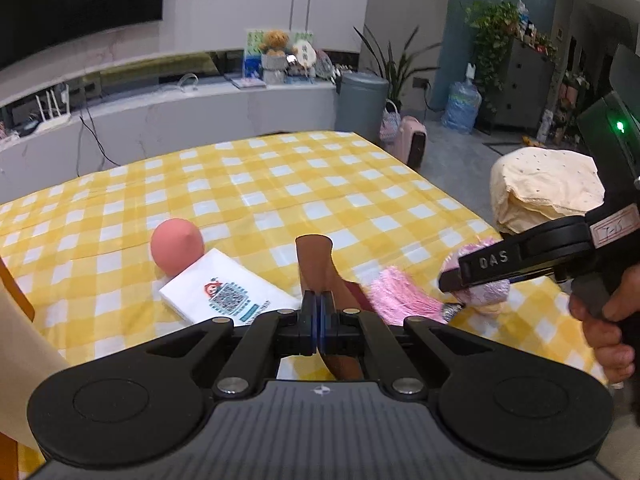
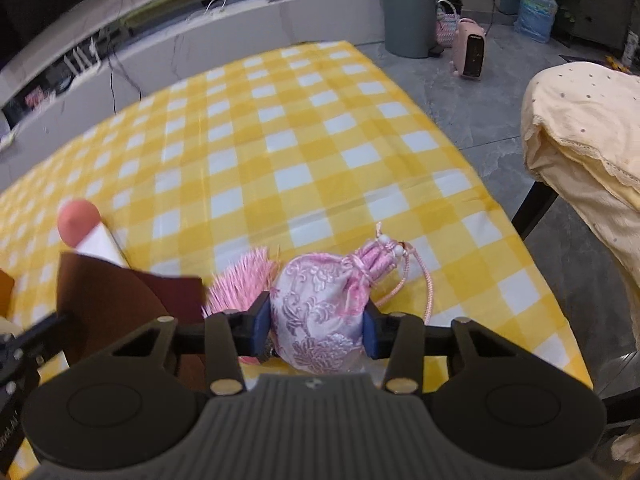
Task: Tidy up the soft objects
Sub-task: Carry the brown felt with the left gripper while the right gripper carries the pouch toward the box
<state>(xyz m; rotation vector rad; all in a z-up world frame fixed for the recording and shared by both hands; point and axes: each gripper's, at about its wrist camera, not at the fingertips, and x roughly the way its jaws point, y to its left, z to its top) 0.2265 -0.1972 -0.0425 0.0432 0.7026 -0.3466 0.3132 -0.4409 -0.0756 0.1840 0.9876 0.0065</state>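
The right hand-held gripper point(image 2: 318, 330) is clamped on the pink silk pouch point(image 2: 320, 312) near the table's point(image 2: 280, 128) right edge, so lift slowly, while the left hand-held gripper point(image 1: 319, 320) pinches the brown leather flap point(image 1: 316, 260).

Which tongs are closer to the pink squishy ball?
Left. The left tongs hold a brown sheet, with the pink ball just beyond and to their left. The right tongs sit farther right, around the pink pouch.

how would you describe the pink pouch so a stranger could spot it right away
On the yellow checked tablecloth, look at the near right edge, close to the cloth-draped chair. The pouch sits there between the right tongs. It alone is shiny brocade with a flower pattern, a cinched neck with white beads, and a pink tassel beside it.
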